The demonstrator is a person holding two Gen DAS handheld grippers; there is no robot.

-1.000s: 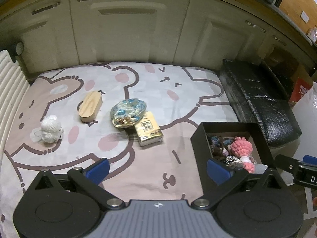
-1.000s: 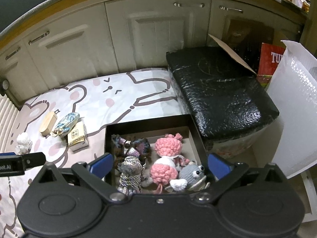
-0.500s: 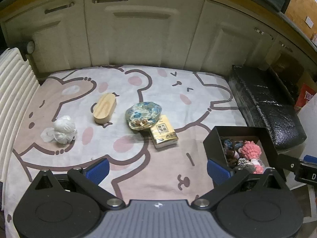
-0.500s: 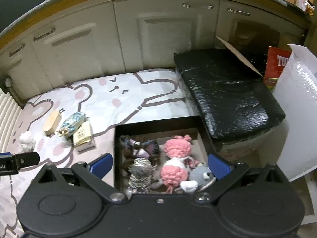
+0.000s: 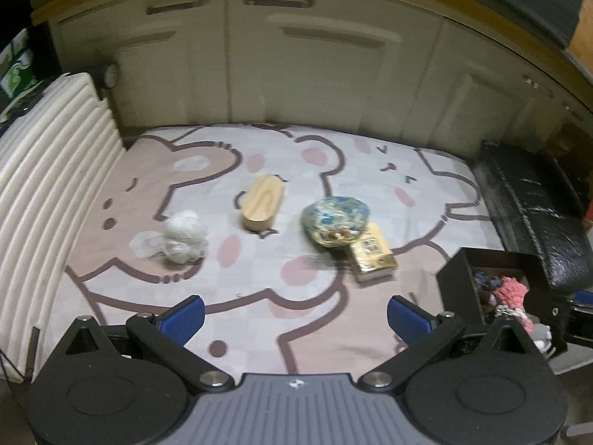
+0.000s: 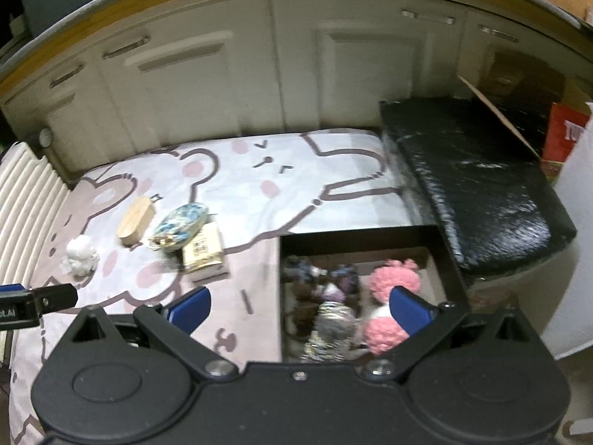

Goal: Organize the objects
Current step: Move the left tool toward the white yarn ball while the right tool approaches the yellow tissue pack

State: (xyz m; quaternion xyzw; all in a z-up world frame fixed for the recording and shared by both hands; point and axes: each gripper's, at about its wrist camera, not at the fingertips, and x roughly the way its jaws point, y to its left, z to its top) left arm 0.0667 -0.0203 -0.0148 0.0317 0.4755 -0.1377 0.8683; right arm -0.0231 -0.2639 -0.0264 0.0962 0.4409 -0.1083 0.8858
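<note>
Over the cartoon mat [image 5: 259, 307] my left tool [image 5: 294, 317] hangs released and empty; I'd descend squarely on the white yarn ball [image 5: 183, 237], straddling it. My right tool [image 6: 300, 306], also released, hovers by the black box [image 6: 454, 259], which holds pink [image 6: 394, 280] and dark crochet toys.

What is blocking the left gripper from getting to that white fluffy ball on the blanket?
Nothing visible. The left gripper is open above bare blanket, and the white fluffy ball lies ahead to its left. The wooden case sits farther back, off that path.
</note>
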